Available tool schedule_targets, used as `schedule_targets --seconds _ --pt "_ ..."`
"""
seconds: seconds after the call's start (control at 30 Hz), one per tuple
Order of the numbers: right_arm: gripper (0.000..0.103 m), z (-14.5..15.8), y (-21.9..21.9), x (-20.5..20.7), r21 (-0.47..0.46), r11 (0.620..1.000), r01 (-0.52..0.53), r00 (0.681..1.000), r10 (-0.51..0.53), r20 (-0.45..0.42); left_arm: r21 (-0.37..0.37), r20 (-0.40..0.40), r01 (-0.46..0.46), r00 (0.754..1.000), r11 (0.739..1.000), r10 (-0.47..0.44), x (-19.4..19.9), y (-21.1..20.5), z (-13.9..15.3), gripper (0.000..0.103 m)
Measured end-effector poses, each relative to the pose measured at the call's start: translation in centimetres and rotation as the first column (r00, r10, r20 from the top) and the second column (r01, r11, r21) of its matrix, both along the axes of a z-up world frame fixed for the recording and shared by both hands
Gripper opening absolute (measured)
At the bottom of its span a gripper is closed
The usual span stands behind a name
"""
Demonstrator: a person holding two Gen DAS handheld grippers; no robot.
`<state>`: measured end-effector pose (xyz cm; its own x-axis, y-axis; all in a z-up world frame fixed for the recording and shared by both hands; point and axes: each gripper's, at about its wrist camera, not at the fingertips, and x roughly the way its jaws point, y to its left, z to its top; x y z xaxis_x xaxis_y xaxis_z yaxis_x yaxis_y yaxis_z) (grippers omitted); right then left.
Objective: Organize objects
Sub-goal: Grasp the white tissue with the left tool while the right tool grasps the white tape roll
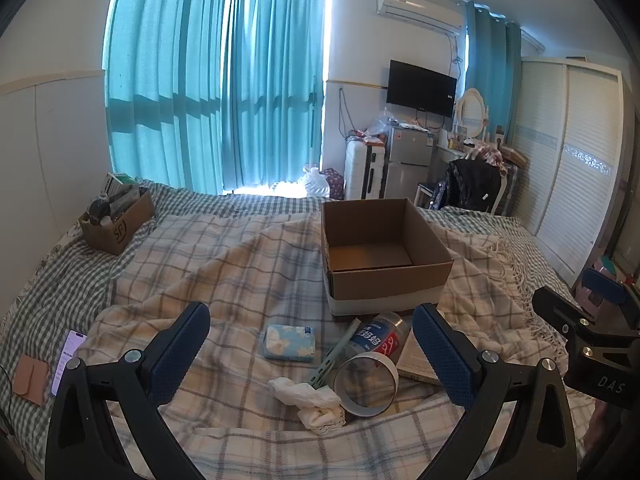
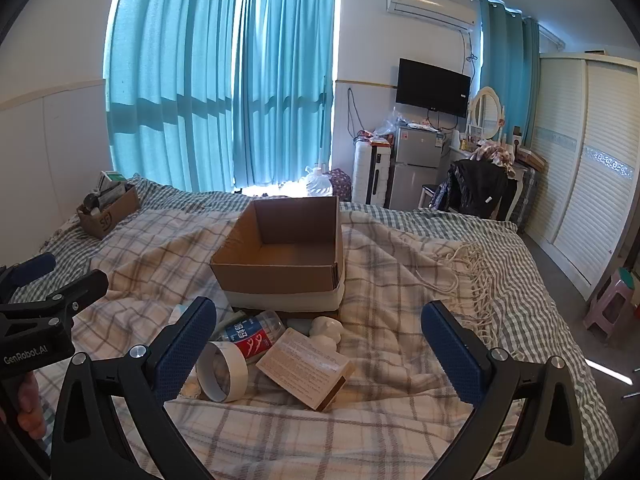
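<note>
Big picture first: the plaid blanket point(image 1: 240, 264) covers the bed, and on it sits the open cardboard box point(image 1: 384, 248), empty inside as far as both views show, so the sorting looks to be at its very start. Far off at the bed's left corner is a smaller carton point(image 1: 116, 222) already stuffed with odds and ends.

Now the pile, just in front of the open box: a tan booklet point(image 2: 306, 368) lying flat, a plastic bottle point(image 2: 250, 334) on its side with a red and blue label, a roll of clear tape point(image 1: 366, 382) standing on edge against it, a blue tissue pack point(image 1: 290, 342) apart to the left, a crumpled white cloth point(image 1: 310, 402), and a slim green strip point(image 1: 336, 354) I can't identify.

Left gripper point(image 1: 312, 352) spread wide, nothing held. Right gripper point(image 2: 320, 352) equally wide, empty, hovering over the booklet.

My call: pick phase. Next move wants one gripper lowered around a single item, probably bottle or tape, without dragging its neighbours.
</note>
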<state>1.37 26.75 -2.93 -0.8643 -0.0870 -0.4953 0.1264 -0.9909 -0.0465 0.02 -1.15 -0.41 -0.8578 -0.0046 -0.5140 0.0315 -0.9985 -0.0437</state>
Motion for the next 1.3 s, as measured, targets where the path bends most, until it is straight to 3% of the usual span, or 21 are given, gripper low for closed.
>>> schedule_targets --seconds 0.8,1.13,1.3 --pt "0.103 -0.3 -0.8 0.3 0.011 0.999 -0.04 0.999 0.04 -0.004 -0.016 -0.01 -0.011 1.0 1.0 0.011 0.1 -0.3 0.0 0.103" --pt "0.103 -0.9 -0.5 -0.1 0.008 0.999 -0.039 0.999 0.039 0.007 -0.023 0.014 -0.022 1.0 0.999 0.023 -1.0 -1.1 -0.7 0.103" --pt "0.103 -1.9 -1.0 -1.3 0.013 0.999 -0.04 0.998 0.039 0.042 -0.015 0.064 -0.03 0.997 0.999 0.031 -2.4 -2.1 -2.1 0.103"
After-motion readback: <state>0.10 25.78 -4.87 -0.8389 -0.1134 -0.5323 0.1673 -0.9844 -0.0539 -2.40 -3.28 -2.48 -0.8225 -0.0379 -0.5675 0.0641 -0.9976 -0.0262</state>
